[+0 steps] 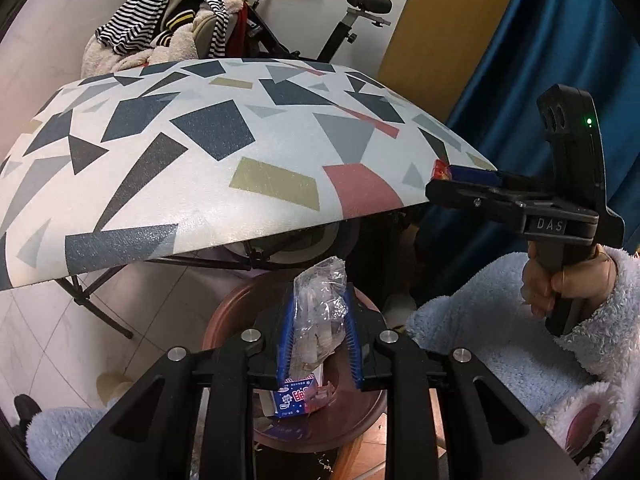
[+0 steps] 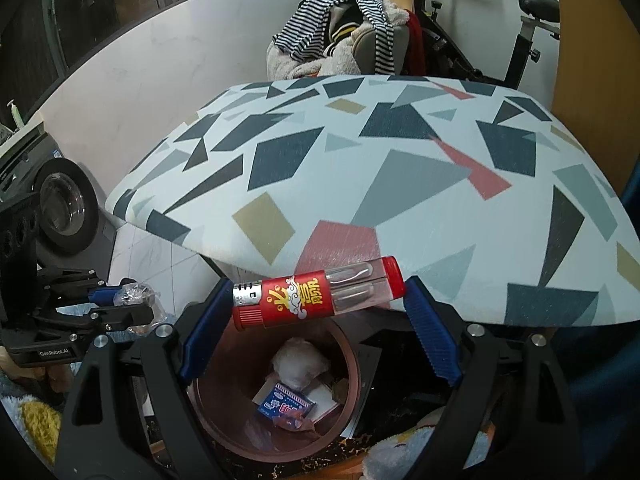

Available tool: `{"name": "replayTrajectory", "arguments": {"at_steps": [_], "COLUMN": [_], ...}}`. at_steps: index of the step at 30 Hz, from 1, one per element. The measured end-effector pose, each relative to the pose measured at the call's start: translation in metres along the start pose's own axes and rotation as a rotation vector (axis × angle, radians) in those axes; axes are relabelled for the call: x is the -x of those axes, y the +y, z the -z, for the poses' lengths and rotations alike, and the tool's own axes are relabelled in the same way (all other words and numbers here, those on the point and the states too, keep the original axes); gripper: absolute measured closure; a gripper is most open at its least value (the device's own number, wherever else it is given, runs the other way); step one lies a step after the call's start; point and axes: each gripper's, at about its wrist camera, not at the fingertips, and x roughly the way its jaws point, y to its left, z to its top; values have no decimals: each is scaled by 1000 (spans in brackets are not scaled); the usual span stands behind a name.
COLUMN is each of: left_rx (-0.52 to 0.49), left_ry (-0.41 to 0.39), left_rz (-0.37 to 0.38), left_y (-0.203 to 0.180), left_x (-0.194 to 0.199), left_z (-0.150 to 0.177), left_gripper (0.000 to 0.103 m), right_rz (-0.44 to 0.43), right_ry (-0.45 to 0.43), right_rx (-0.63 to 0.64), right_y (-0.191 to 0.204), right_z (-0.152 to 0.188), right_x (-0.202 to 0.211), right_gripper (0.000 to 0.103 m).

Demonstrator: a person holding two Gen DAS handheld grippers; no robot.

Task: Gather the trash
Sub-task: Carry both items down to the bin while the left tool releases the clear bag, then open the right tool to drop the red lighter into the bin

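My left gripper (image 1: 320, 336) is shut on a crumpled clear plastic wrapper (image 1: 320, 312) and holds it above a reddish-brown trash bin (image 1: 224, 316). The bin holds a blue snack packet (image 1: 296, 398) and other scraps. My right gripper (image 2: 316, 324) holds a red lighter (image 2: 316, 294) crosswise between its blue pads, above the same bin (image 2: 354, 364), which holds the blue packet (image 2: 286, 404) and white crumpled paper (image 2: 298, 362). The right gripper also shows in the left wrist view (image 1: 460, 180), at the table's edge. The left gripper with the wrapper shows in the right wrist view (image 2: 120, 304).
A folding table with a geometric-patterned top (image 1: 200, 152) stands just behind the bin; it also shows in the right wrist view (image 2: 400, 168). Behind it is a chair piled with clothes (image 1: 168, 28) and an exercise bike (image 1: 360, 12). A blue curtain (image 1: 540, 40) hangs right.
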Motion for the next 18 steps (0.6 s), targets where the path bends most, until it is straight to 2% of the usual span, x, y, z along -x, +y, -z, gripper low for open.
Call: {"name": "replayTrajectory", "arguments": {"at_steps": [4,7,11,18], "left_rx": [16,29,52,52], "left_ry": [-1,-19,-65,-114], "left_rz": [-3,-21,-72,-164], "left_y": [5,8,12,11], "left_x": [0,5,18,38], "left_z": [1,0,-2,0], "left_gripper": [66,61,43,23], "right_rz": [-8,-15,-22,-35], "right_ry": [24,54,83,126], "right_rx": [3,8,23,32], "right_y": [6,11,21,39], "right_z": [8,13,23,43], "right_x": [-9,-16,-26,-43], "right_gripper": [18,18,18,18]}}
